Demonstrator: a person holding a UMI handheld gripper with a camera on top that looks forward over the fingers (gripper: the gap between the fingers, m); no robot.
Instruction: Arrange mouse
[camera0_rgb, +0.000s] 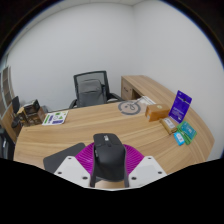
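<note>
A black computer mouse (108, 155) sits between the two fingers of my gripper (109, 165), held above a curved wooden desk (110, 125). Both purple pads (88, 158) press against its sides. The mouse's front points away from me toward the desk's middle. The desk surface lies well below and beyond the fingers.
A black office chair (92, 88) stands behind the desk. A round mat (129, 106) lies near the back. A cardboard box (158, 112), a purple box (180, 105) and small teal packs (181, 133) sit at the right. Papers (55, 118) and dark items (28, 108) lie at the left.
</note>
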